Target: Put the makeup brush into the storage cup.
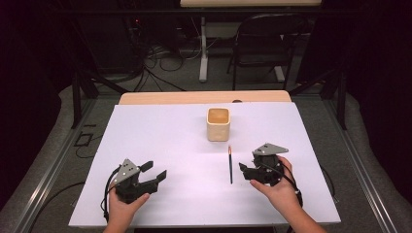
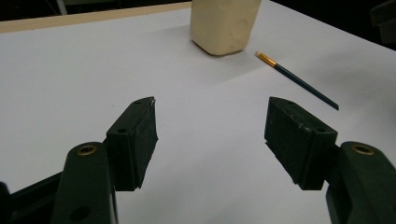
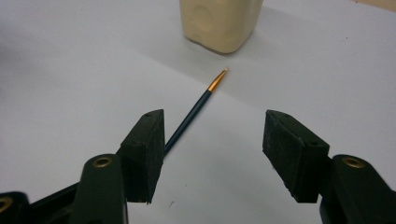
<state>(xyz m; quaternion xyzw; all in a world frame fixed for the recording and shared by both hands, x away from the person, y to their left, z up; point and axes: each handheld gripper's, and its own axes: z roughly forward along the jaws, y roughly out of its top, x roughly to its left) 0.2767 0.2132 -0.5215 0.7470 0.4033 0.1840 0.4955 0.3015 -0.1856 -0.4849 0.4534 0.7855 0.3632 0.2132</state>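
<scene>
Both grippers [image 1: 154, 175] [image 1: 246, 171] spread, empty; paintbrush [image 1: 230, 164] lies lengthwise, apparent bristle tip toward cup [image 1: 217, 124].

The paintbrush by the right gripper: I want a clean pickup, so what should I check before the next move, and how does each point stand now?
1. Right gripper jaws open wide enough: ok.
2. Paintbrush lying flat and free on the white table, touching nothing: ok.
3. Brush centred between the right jaws: not ok; its near end runs beside the left-hand jaw in the right gripper view.
4. Cup upright, mouth open, apart from the brush tip: ok.
5. Left gripper open and well away from the brush: ok.
6. Cup empty inside: cannot tell.
</scene>
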